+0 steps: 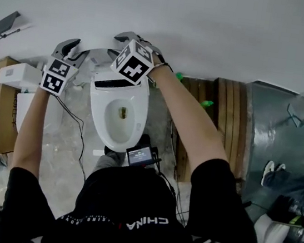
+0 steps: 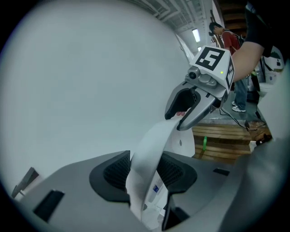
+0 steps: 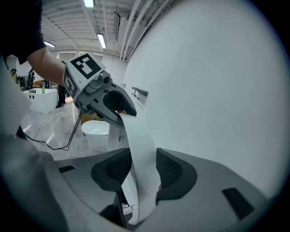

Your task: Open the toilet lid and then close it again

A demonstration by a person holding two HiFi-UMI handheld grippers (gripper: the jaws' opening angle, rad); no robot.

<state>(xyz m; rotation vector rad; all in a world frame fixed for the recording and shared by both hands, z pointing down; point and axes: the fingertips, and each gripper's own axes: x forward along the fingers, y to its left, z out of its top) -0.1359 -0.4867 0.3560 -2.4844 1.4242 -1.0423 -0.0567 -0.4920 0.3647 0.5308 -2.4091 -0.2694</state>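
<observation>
1. Left gripper (image 2: 144, 174) clamps the raised toilet lid (image 2: 152, 140) edge between its pads
2. Right gripper (image 3: 138, 171) is likewise clamped on that edge
3. Head view: bowl (image 1: 98, 113) lies below both grippers; lid judged rigid, smooth, light: hold the rim, lower gently

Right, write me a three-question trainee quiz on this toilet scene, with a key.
1. True or false: the toilet lid lies flat over the bowl.
2. What stands between the jaws of the left gripper? A) a cable B) the lid's edge C) nothing
3. Short answer: how many grippers are clamped on the lid?

Key
1. False: it stands raised, and the bowl is uncovered.
2. B
3. Two: the left one and the right gripper, each on the lid's edge.
</observation>
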